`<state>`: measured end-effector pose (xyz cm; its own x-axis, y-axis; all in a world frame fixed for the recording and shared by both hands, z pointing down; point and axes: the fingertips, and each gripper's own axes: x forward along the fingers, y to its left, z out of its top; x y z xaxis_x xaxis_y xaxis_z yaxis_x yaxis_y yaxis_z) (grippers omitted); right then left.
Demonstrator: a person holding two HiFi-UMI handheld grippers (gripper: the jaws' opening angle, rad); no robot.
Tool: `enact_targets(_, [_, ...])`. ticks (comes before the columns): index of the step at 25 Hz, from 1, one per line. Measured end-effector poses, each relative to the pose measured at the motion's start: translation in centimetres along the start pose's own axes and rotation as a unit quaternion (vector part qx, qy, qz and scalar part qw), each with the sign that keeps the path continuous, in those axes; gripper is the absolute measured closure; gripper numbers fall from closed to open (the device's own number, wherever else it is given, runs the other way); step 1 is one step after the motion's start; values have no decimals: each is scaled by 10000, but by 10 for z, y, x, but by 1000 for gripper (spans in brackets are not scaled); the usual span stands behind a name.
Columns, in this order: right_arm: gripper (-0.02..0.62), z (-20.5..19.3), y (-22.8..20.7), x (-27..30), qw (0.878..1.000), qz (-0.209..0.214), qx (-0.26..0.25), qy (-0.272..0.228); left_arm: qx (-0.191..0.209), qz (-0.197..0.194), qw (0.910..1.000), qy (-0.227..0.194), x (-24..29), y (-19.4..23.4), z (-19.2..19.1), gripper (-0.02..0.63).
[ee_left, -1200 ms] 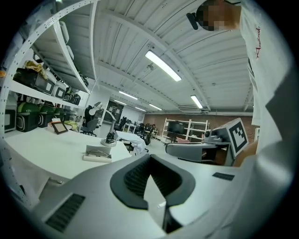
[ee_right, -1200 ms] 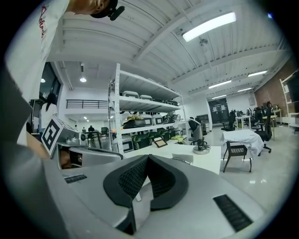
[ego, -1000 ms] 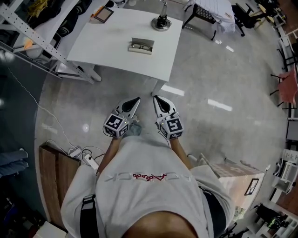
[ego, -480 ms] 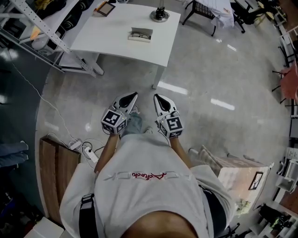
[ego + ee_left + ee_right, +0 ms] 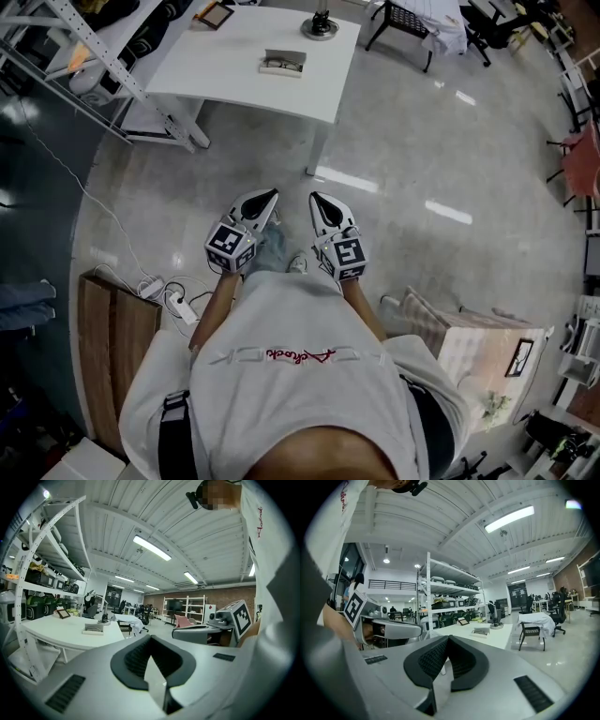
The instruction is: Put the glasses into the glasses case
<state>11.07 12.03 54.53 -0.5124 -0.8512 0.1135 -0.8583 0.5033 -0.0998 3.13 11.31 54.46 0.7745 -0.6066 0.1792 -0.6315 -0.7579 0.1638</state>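
— Where are the glasses (image 5: pixel 281 66)?
— Seemingly inside the case (image 5: pixel 286 54) on the bench (image 5: pixel 225 75), well apart from the person.
— Grippers?
— Left gripper (image 5: pixel 270 197) and right gripper (image 5: pixel 317 199) are both closed, holding nothing. The task looks done; next, just check.

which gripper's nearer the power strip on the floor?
Left. In the head view the left gripper is up and right of the power strip; the right gripper sits further right, beyond the left one.

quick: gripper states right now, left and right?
Left gripper: closed, nothing between the jaws.
Right gripper: closed, nothing between the jaws.
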Motion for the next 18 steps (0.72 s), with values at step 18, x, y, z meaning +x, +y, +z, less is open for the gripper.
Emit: enact_targets(18, [584, 3, -4, -15, 9993, -350, 48, -126, 125, -242, 9996, 44, 3, -21, 2, 581])
